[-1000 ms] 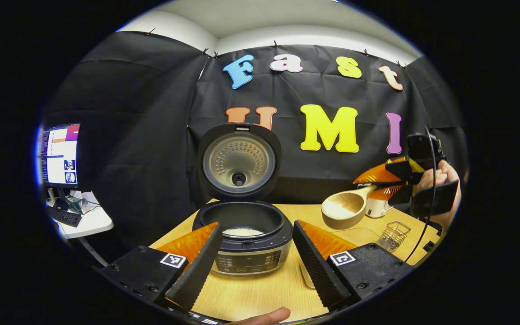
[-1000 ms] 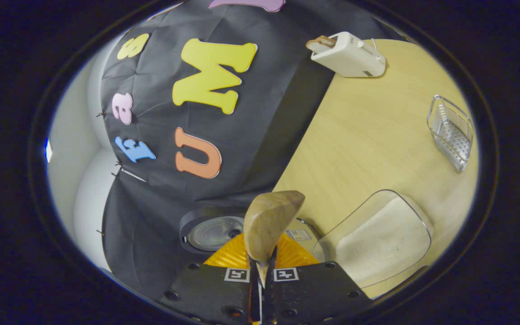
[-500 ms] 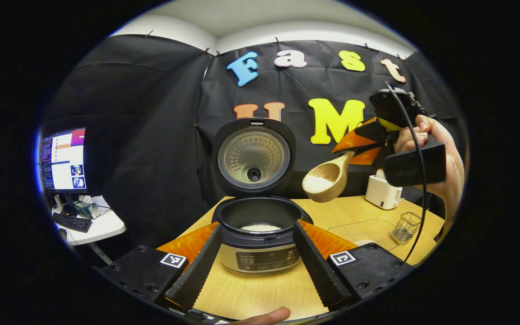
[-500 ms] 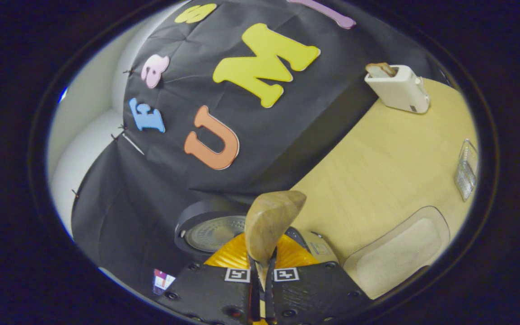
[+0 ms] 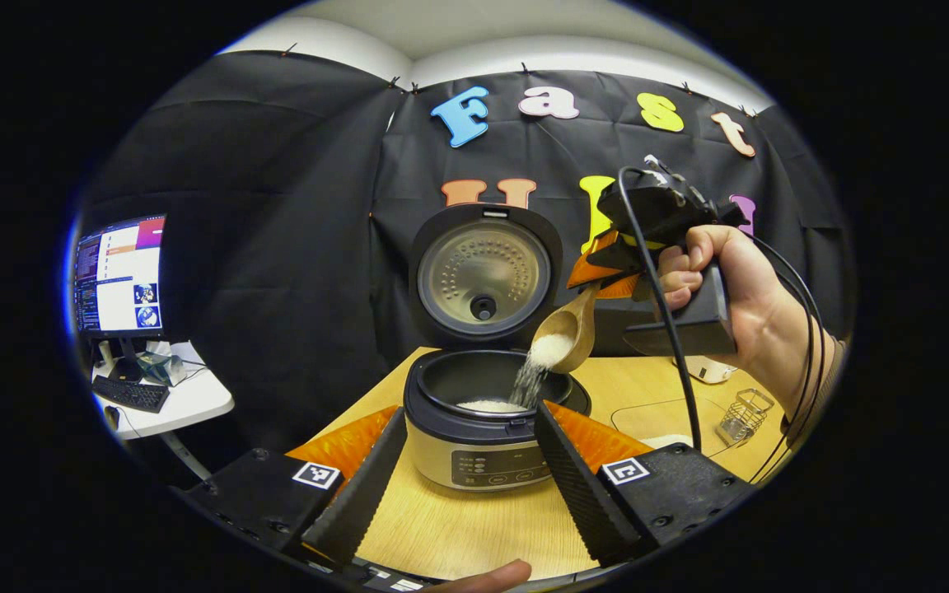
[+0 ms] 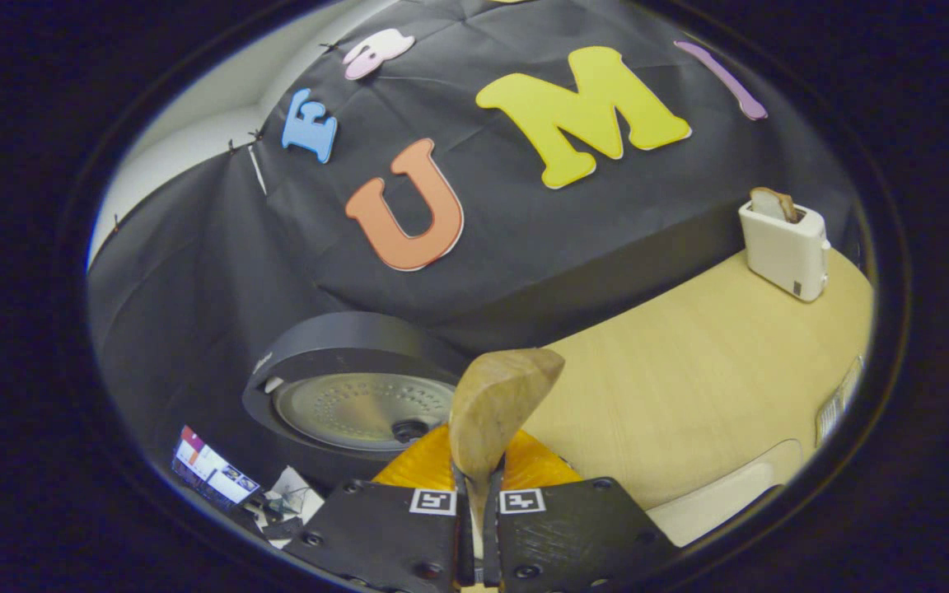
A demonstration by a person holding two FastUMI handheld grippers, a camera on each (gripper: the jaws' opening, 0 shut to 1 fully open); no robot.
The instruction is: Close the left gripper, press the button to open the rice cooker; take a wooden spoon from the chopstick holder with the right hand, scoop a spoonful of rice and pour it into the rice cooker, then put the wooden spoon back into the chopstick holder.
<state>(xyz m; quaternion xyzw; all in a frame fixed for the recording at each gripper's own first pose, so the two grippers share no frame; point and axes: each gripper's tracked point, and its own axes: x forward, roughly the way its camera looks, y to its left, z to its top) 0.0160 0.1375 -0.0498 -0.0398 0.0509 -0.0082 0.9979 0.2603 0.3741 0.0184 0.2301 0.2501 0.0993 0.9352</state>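
- Rice [image 5: 551, 349], white and loose, spills in a thin stream from the bowl of a pale wooden spoon [image 5: 567, 329] into the dark inner pot of a silver, round rice cooker [image 5: 484, 428], whose black lid stands upright and open, as we see it in the left gripper view.
- We find the cooker near the left end of the light wooden table [image 5: 474, 527], towards its back edge, with a small heap of rice already lying in the pot.
- We see the right gripper [image 5: 602, 276] clenched on the spoon's handle, held by a hand [image 5: 738, 296] above and just to the right of the pot; in the right gripper view both fingers pinch the handle of the spoon [image 6: 495, 408], which is tipped over.
- Our left gripper [image 5: 466, 478] hangs released in front of the cooker, fingers spread wide and touching nothing.
- We judge the pouring step to be in hand, with the spoonful partly emptied.
- Next, we expect, the spoon must be tipped until empty, then carried to the wire chopstick holder [image 5: 745, 413] near the table's right edge and lowered in before the grip lets go.
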